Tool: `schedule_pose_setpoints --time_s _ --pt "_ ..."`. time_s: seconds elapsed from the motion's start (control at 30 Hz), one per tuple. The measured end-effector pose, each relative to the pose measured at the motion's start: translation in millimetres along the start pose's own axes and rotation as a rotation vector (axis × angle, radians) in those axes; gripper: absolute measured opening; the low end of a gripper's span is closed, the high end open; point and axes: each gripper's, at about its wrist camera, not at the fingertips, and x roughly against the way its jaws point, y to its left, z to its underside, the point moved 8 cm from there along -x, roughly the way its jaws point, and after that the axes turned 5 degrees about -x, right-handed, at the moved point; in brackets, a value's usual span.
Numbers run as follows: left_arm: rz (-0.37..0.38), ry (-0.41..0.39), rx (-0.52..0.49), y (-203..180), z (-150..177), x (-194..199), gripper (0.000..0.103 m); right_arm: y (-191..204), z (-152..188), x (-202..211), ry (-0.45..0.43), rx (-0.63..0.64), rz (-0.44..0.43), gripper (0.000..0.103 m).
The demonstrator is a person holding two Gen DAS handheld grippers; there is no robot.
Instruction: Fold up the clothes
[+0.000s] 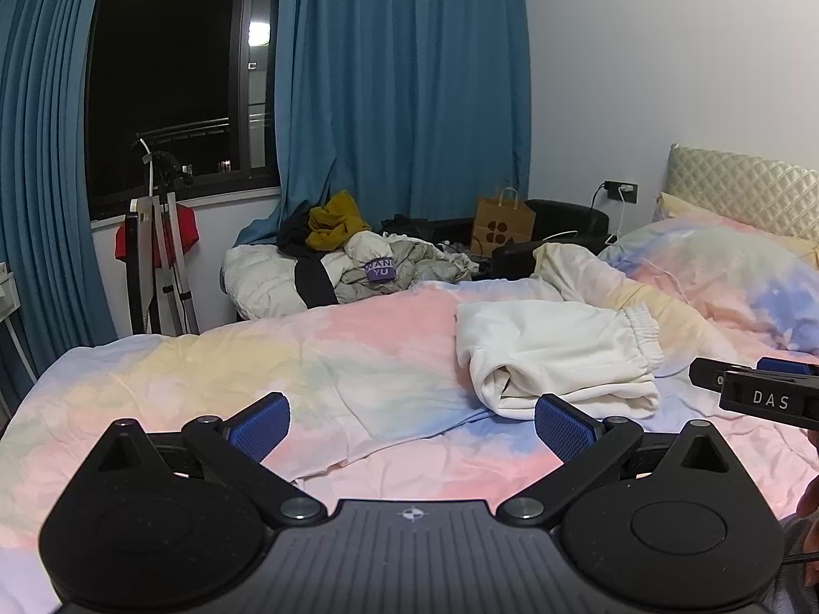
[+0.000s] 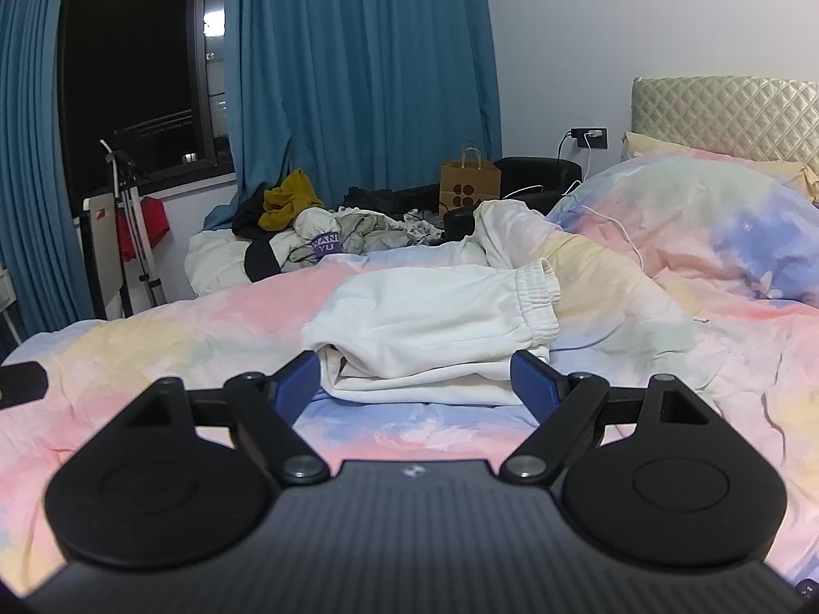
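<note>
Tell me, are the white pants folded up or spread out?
Folded. The white pants lie in stacked layers on the bed.

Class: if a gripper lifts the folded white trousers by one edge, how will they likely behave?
The white trousers are soft cloth in loose layers, so they would probably sag and unfold. The thick elastic waistband suggests some weight. On the wrinkled bedcover, pushing likely bunches them.

Ahead of our claws we see teal curtains (image 2: 358,77) framing a dark window (image 2: 138,66), with a quilted headboard (image 2: 727,117) against the pale wall (image 2: 614,25) at right.
</note>
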Motion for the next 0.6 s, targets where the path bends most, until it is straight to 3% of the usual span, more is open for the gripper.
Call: schedule_pose_setpoints --time_s 0.6 --pt "0.003 0.012 -0.001 -2.4 4.5 -2.8 0.103 -2.8 -0.1 -1.2 0.008 0.003 0.012 0.083"
